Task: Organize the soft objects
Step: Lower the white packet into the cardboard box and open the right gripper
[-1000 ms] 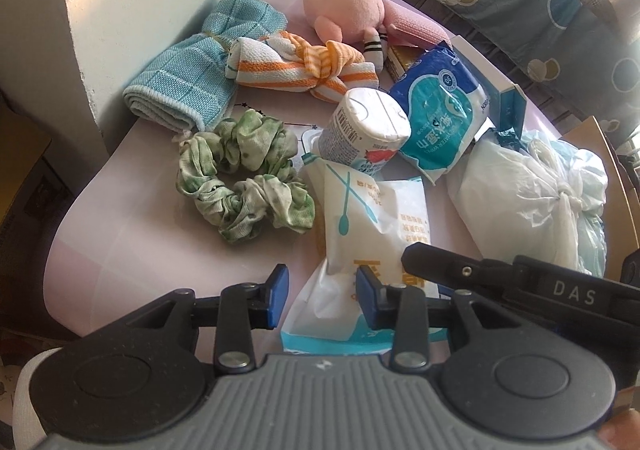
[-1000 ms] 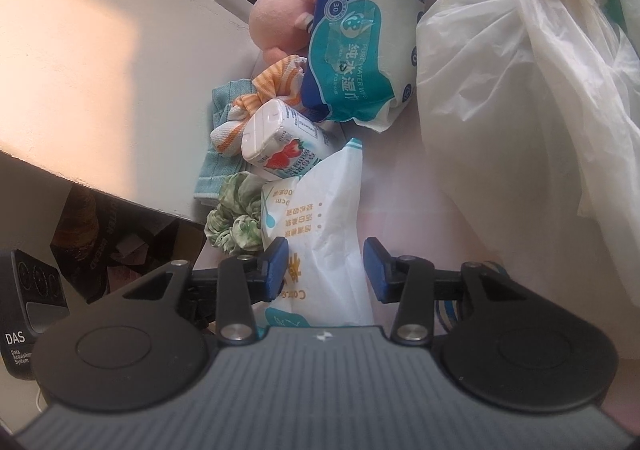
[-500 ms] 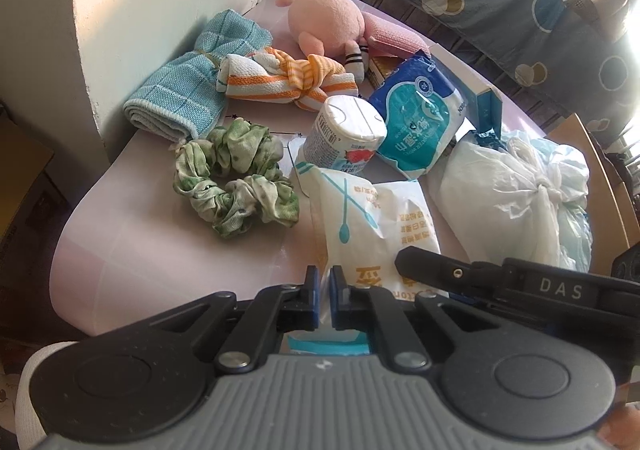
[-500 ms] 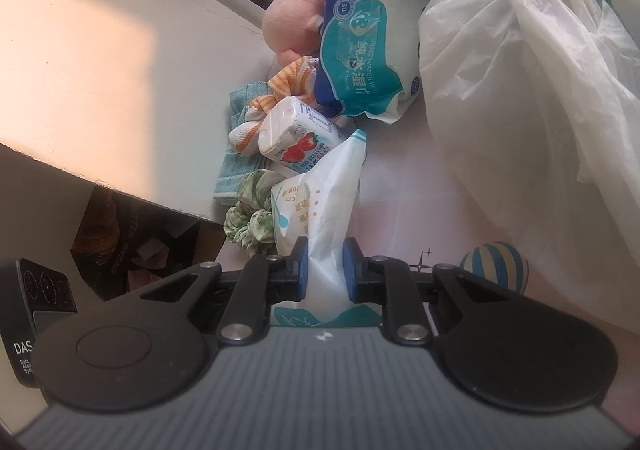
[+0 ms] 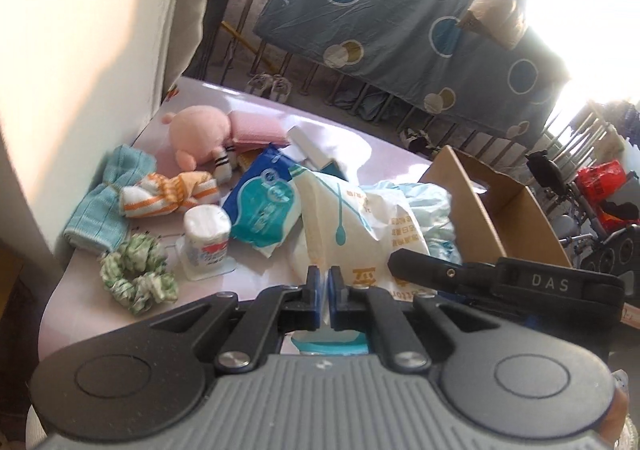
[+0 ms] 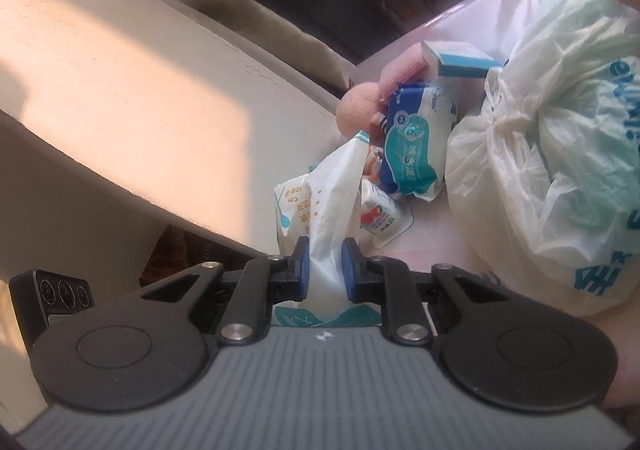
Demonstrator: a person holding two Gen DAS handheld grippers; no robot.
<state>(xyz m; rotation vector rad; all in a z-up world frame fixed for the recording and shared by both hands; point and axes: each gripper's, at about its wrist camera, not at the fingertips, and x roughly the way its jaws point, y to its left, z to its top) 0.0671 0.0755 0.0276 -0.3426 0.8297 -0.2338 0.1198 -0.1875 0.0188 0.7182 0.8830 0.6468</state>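
Note:
Both grippers are shut on the same white cotton-swab bag point(image 5: 352, 226), which is lifted off the pink table point(image 5: 80, 314). My left gripper point(image 5: 324, 292) pinches its near edge; my right gripper point(image 6: 325, 270) squeezes its lower end, and the bag point(image 6: 320, 210) stands up between the pads. On the table lie a green scrunchie point(image 5: 138, 278), a white tissue roll point(image 5: 206, 240), a blue wipes pack point(image 5: 266, 212), an orange-striped cloth point(image 5: 168, 198), a teal towel point(image 5: 104, 206) and a pink plush point(image 5: 200, 134).
A knotted white plastic bag point(image 6: 552, 178) fills the table's right side. An open cardboard box point(image 5: 496, 210) stands to the right. A cream wall point(image 5: 80, 70) borders the table on the left. A teal-and-white carton point(image 6: 460, 56) lies at the back.
Both grippers closed on the cotton-swab bag, then raised it off the table; the views have tilted up and the other objects now lie lower and farther away.

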